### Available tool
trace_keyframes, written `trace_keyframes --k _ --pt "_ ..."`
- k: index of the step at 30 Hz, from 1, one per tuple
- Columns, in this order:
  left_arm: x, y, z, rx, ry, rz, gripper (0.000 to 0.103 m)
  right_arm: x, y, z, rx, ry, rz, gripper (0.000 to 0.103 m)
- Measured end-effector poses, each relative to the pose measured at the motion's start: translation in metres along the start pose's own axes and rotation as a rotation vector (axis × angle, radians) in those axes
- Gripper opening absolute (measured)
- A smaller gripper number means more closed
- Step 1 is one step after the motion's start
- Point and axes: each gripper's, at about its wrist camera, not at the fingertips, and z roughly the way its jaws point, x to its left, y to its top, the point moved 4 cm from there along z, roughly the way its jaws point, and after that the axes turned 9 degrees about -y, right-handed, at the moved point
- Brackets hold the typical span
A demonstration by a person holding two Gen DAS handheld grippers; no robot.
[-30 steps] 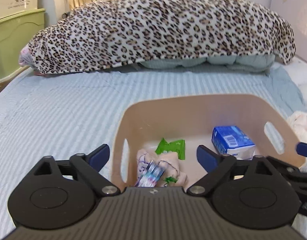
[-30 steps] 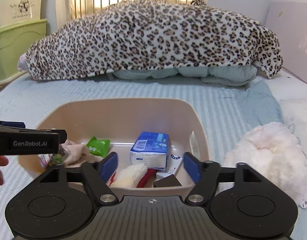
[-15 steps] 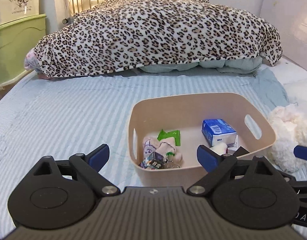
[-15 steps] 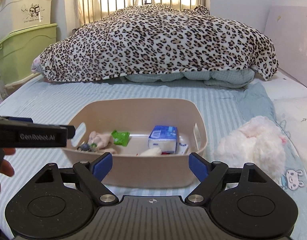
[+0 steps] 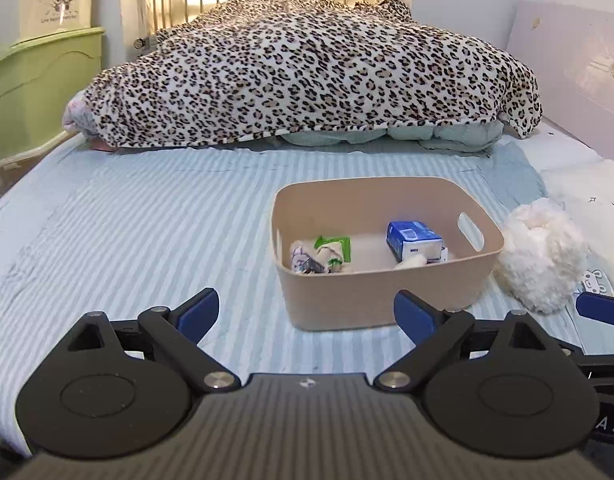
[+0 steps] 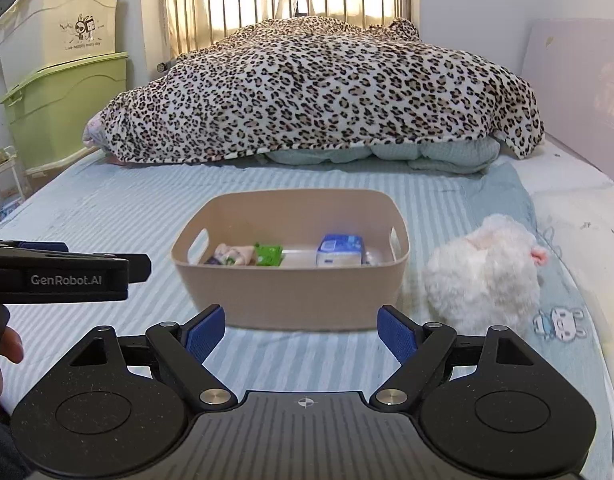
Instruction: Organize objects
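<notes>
Ahead of your left gripper point(image 5: 306, 312) and right gripper point(image 6: 301, 330), both spread wide and empty: beige plastic bin point(image 6: 291, 300), white fluffy toy point(image 6: 483, 276) beside it.

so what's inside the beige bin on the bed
Inside the beige bin: a blue tissue pack, a green packet, a pale crumpled wrapper bundle and a white roll. The near wall hides the floor in front, so anything there cannot be seen.

left claw point(image 5: 307, 312): jaws apart, empty | right claw point(image 6: 301, 332): just widened, empty
</notes>
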Motion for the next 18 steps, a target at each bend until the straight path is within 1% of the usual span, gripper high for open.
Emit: trace_keyframes --k 4,9,14,18 --pt "0.001 -0.012 -0.023 -0.009 0.003 -0.011 0.095 0.0 -0.011 -0.022 -0.028 0.003 0.012 0.085" --pt "0.0 -0.031 -0.05 -0.027 0.016 -0.002 0.095 0.003 -0.02 -0.046 -0.058 -0.003 -0.01 0.085" --pt "-0.004 -0.047 -0.075 -0.04 0.018 -0.001 0.095 0.004 -0.031 -0.066 -0.05 0.007 -0.023 0.085" --pt "-0.008 -0.056 -0.088 -0.041 0.026 0.019 0.095 0.002 -0.042 -0.076 -0.032 0.008 -0.023 0.085"
